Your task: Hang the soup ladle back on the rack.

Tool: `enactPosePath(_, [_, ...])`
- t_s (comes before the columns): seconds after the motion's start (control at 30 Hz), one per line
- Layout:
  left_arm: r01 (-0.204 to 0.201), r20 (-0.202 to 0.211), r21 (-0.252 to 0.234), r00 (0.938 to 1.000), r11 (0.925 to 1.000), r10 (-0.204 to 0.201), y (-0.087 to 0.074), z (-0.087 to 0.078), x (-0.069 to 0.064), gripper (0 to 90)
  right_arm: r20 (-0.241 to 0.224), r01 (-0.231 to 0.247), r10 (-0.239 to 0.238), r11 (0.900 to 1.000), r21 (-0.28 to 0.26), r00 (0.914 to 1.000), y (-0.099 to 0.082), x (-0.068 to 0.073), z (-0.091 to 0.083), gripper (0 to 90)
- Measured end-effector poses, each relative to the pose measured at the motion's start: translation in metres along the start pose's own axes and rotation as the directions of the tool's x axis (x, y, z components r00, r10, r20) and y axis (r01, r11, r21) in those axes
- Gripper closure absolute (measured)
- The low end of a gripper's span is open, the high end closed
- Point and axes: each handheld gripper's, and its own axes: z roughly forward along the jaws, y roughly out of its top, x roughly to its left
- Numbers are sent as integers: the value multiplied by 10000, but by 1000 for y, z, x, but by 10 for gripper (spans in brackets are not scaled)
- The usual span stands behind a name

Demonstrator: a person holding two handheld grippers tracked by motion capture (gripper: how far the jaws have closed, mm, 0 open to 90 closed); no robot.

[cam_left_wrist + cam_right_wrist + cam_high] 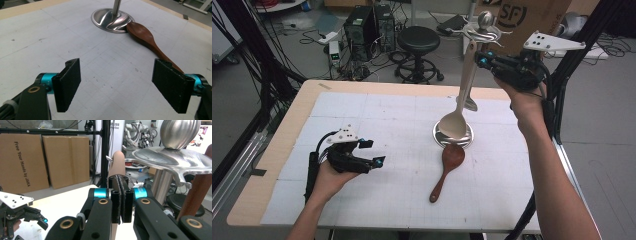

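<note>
We see the worktop (377, 100), white gridded sheet over a wood edge, carrying everything. Biggest item on it is the steel utensil stand (453, 135): round mirror base right of centre, thin post going up to a hook ring and ball knob (485, 20) at the top. In the right gripper view that ring and knob (178, 132) sit just up and right of the jaws. Next, the pale spoon (462, 95): it hangs tilted, bowl down low over the stand base, handle end up at the hook ring. We hold it near the top with the right claw (484, 61), raised well above the worktop; jaws pressed together and pinching the pale handle (117, 162), which pokes up just behind the pads in the right gripper view. Whether the handle end already sits on a hook we can't tell. Then the dark wooden spoon (447, 167), lying flat on the worktop, bowl touching the front edge of the stand base, handle running toward the near edge. In the left gripper view the same spoon (145, 37) lies ahead and right, handle passing behind the right pad. Left claw (373, 152) is low over the worktop at the left, well apart from the stand, jaws spread, nothing between the pads (68, 83).
</note>
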Motion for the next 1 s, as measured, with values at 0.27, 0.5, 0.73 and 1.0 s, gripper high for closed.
enactPosePath(0.27, [-41, 10, 15, 10000, 10000, 41, 0, 0, 1, 238, 143, -24, 25, 10000, -39, 9999, 0, -1, 1, 893])
enactPosePath(0.5, [-40, 21, 2, 10000, 10000, 40, 0, -1, 1, 238, 123, 32, -31, 10000, -94, 9999, 0, 2, 7, 893])
enactPosePath(0.73, [-30, 10, -33, 10000, 10000, 30, 0, -1, 1, 238, 97, 69, -68, 9999, -95, 9999, 1, 3, 12, 893])
enactPosePath(1.0, [-19, 15, -24, 10000, 10000, 19, 0, -2, 2, 237, -191, -72, 68, 9997, -222, 9998, -3, -5, 0, 893])
